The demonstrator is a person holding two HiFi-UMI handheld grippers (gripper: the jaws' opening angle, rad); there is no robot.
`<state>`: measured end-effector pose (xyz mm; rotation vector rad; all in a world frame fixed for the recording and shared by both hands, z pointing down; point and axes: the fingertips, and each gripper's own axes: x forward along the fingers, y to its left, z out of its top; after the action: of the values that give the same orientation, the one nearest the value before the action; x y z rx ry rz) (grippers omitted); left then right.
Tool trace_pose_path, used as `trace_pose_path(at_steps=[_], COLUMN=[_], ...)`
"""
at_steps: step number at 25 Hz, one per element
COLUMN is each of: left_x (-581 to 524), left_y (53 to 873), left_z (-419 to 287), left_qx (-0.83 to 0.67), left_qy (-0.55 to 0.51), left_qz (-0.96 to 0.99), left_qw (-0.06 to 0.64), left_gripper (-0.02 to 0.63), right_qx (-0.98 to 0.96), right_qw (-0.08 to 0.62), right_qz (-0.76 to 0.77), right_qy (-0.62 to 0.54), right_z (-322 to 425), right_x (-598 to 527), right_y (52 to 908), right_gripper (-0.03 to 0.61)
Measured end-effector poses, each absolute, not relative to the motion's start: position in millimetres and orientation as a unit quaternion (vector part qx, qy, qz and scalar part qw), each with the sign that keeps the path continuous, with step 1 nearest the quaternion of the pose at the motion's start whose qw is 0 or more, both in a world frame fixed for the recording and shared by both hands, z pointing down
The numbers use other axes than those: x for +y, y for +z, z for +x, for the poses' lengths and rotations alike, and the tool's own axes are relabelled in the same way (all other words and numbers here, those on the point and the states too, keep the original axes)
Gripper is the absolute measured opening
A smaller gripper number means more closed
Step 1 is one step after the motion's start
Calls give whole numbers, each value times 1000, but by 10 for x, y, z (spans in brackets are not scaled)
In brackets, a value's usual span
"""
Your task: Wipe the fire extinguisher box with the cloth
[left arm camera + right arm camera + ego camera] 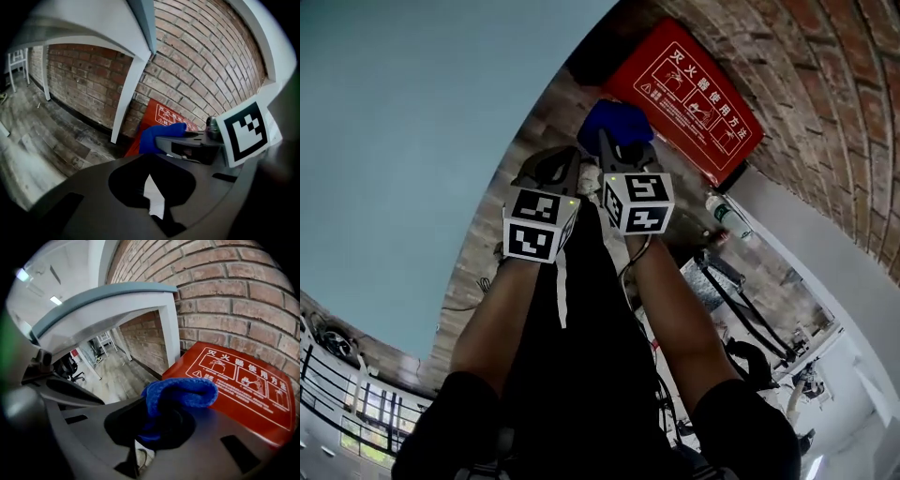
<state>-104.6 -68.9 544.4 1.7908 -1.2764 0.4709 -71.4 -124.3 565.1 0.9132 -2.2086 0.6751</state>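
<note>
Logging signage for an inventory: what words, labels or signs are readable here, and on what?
"灭火器使用方法": white heading on the red fire extinguisher box.
Small print lines under its pictograms: too small to read.
Bottle label: too blurred to read.

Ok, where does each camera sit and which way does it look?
Head view: on the person's head, looking down at both forearms, left gripper, right gripper and red box.
Left gripper view: rides the left gripper, looking along its closed jaws toward the brick wall.
Right gripper view: rides the right gripper, looking along jaws clamping the blue cloth.
All three share the box and cloth.
</note>
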Motion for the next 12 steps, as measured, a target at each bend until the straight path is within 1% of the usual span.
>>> trace_pose_path(at_steps=[4,8,12], left_x=[-569,-462,-415], left_y=[5620,5730,5783], left_z=[-1031,-1016,-956], left_qx=[-514,-502,-489], left_qy=[191,208,227], left_qz=[708,706,710], left_qw=[445,455,453], left_gripper=[-3,-3,-3], right_qx=[-838,-787,-774], right_qw=[303,228,219], right_qz=[356,420,448], right_qy=[281,390,391], right_z=[-894,-748,-472], right_x=[-1423,-1657,-1613], right_y=[5941,6106,6168], right_gripper=[46,46,46])
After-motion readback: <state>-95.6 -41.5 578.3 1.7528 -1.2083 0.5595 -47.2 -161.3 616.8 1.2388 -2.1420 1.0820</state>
